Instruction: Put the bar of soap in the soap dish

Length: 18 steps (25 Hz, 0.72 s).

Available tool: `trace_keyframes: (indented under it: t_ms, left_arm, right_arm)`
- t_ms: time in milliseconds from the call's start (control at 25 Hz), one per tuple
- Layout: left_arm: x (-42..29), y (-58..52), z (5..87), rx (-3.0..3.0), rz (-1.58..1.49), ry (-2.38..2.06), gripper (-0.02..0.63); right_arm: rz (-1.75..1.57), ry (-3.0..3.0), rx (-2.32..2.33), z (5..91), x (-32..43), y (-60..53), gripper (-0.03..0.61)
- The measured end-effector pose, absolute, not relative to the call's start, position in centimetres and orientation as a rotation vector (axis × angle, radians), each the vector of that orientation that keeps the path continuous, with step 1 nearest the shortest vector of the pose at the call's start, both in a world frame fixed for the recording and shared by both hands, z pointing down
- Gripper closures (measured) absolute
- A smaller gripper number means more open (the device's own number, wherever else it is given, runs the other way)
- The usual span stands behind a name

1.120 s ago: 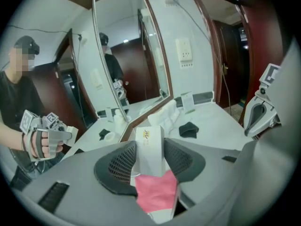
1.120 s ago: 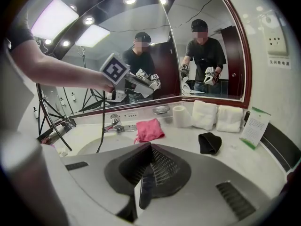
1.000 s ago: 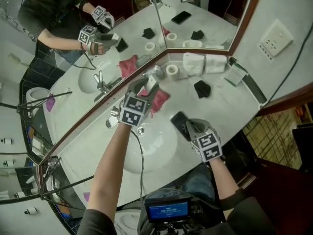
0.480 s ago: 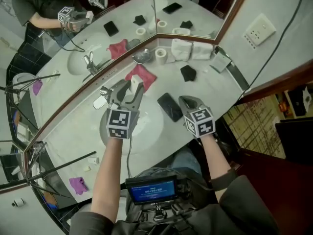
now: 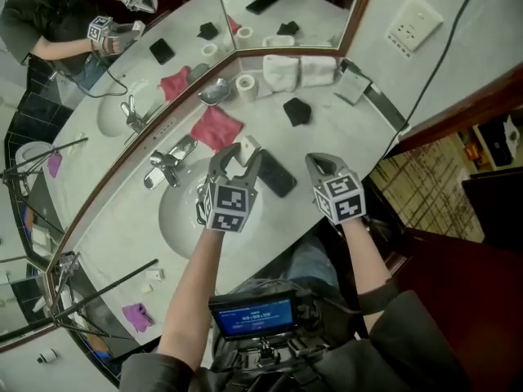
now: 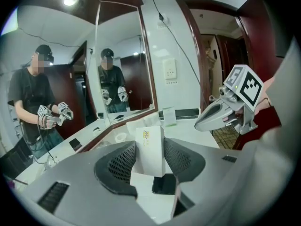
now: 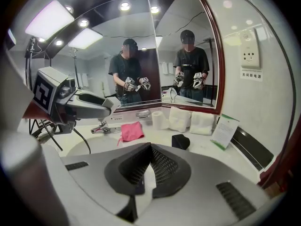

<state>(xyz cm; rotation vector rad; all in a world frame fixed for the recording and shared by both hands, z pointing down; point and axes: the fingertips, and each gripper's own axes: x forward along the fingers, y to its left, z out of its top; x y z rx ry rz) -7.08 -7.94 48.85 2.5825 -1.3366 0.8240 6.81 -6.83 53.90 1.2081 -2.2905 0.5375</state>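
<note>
At the far left a chrome tap [image 5: 167,162] stands at the far rim of the round white sink basin [image 5: 181,219], which is set in a pale marble counter [image 5: 359,133]. Just right of the tap a crumpled pink cloth [image 5: 216,127] lies on the counter. Farther back, against the mirror's frame, sits the small shiny metal soap dish [image 5: 214,93]; I cannot tell whether anything lies in it. Near the basin's right edge the left gripper [image 5: 237,163] is clamped on the white rectangular boxed bar of soap [image 6: 150,147]. The box stands upright between the two pads, in the air, on the near side of the pink cloth and well apart from the soap dish. A flat black phone [image 5: 276,174] lies on the counter just right of these jaws, between the two tools. Beyond it, along the mirror, stand a white paper roll [image 5: 245,86] and two folded white towels [image 5: 298,70], with a small black angular object [image 5: 297,111] in front of them. The right gripper [image 5: 319,166] hangs over the counter to the right of the phone, with its jaws pressed together and nothing between them. A green-and-white card [image 5: 353,88] leans at the far right, below a white wall socket [image 5: 411,24].
</note>
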Motion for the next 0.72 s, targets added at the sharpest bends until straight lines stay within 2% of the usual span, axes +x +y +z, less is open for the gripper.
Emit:
trace_keyframes:
  t_ms: [440,720]
  left_arm:
    - [3.8,-11.7,59.4,2.672,1.229,-0.98,0.419]
    - [6.8,-12.6,67.7,2.672,1.524,-0.718,0.419]
  right_arm:
    - [0.589,-2.205,1.323,57.2,13.9,-9.3,0.561]
    - [0.662,-2.194,1.344,59.5,14.8,-10.0,0.561]
